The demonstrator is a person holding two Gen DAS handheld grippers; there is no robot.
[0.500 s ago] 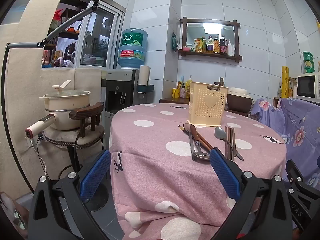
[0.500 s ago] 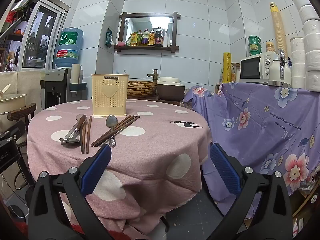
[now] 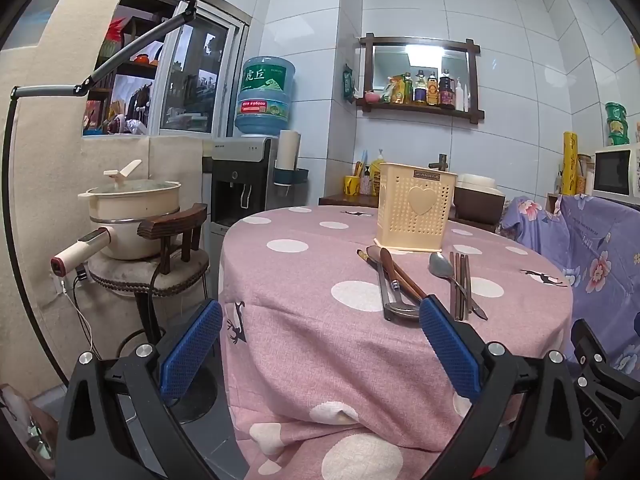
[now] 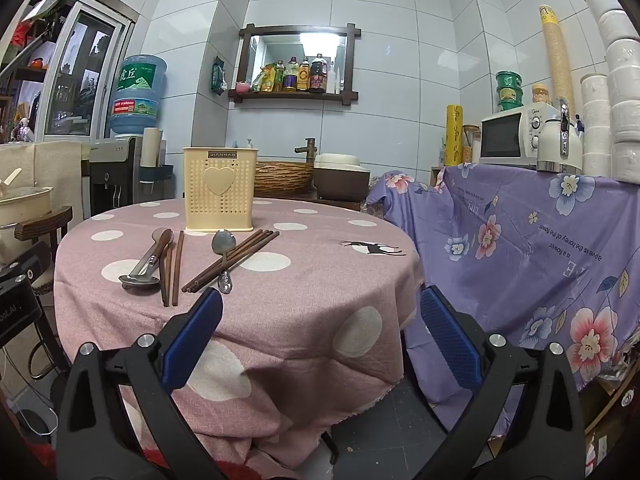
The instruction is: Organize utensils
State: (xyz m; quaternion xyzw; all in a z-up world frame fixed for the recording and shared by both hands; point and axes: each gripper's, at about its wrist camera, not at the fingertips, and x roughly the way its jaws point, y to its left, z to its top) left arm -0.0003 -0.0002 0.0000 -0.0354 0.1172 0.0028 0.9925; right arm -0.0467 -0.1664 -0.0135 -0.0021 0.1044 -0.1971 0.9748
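While both tools, left (image 3: pixel 320 346) & right (image 4: pixel 320 338), gaped w/ nothing held, holder (image 4: pixel 219 190) stood upright on bench (image 4: pixel 312 280); contents hidden; spoons (image 4: pixel 222 258), chopsticks (image 4: pixel 234 258) lay before it.

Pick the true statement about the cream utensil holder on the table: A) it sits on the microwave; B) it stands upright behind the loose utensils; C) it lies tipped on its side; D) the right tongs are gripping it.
B: the cream utensil holder stands upright on the pink table, with the chopsticks lying in front of it.
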